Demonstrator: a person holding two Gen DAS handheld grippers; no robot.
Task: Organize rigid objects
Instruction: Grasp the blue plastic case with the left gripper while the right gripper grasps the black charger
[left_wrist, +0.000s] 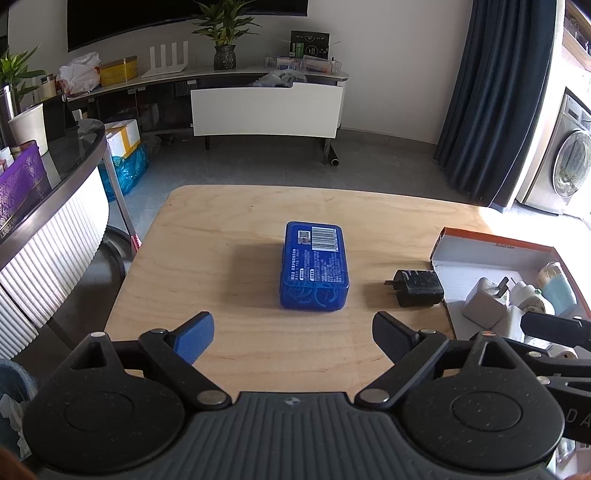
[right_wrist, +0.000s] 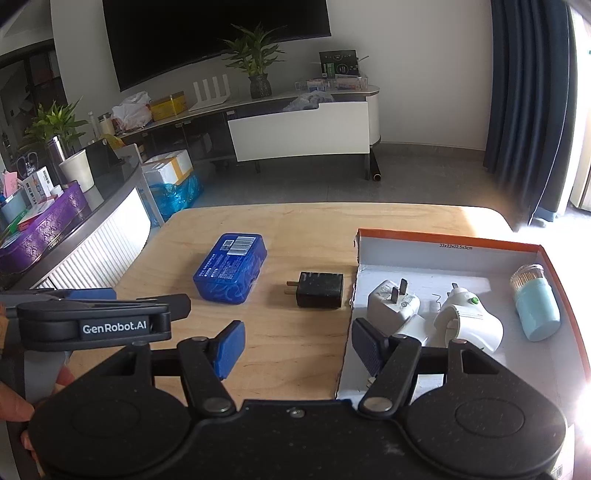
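On the wooden table (right_wrist: 288, 354), going from left to right, we see our left gripper (left_wrist: 293, 334) with its jaws wide apart and nothing between them, then a blue box (left_wrist: 314, 271) lying flat, then a black plug (right_wrist: 320, 290) just beside a cardboard box (right_wrist: 448, 240). Inside that box lie a white plug (right_wrist: 391, 304), a white round gadget (right_wrist: 471, 325) and a light blue jar (right_wrist: 535, 308). Our right gripper (right_wrist: 297, 349) hangs over the box's near left edge, jaws apart and holding nothing.
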